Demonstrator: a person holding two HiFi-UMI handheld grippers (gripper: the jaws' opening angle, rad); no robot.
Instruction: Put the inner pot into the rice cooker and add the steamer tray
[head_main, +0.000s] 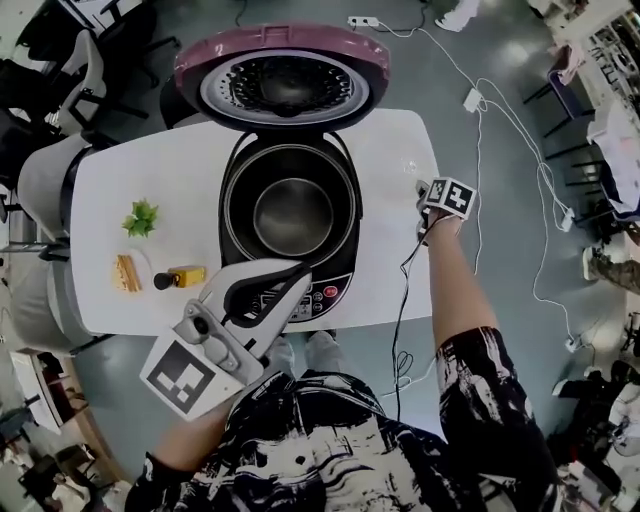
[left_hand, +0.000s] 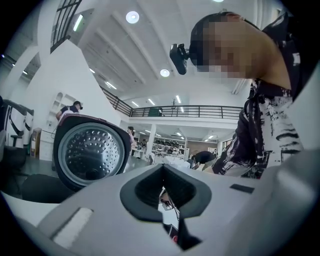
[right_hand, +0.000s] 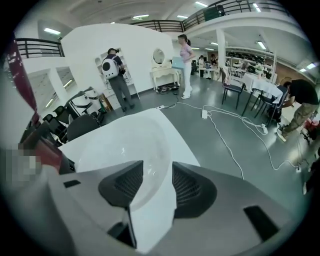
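While the clear steamer tray (right_hand: 125, 145) is lying mid-frame on the table (right_hand: 165, 220), the right gripper (right_hand: 156, 176) is straddling its rim with spread jaws; a shallow pinch could slip off. The inner pot (head_main: 292, 212) is sitting in the rice cooker (head_main: 330, 292); the left gripper (left_hand: 162, 172) is pressing its jaws together.

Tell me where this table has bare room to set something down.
Far left corner of the table, between the rice cooker and the green sprig, is bare. Near left is crowded: plate and bottle. Right of the cooker, the clear steamer tray and right gripper fill the space.
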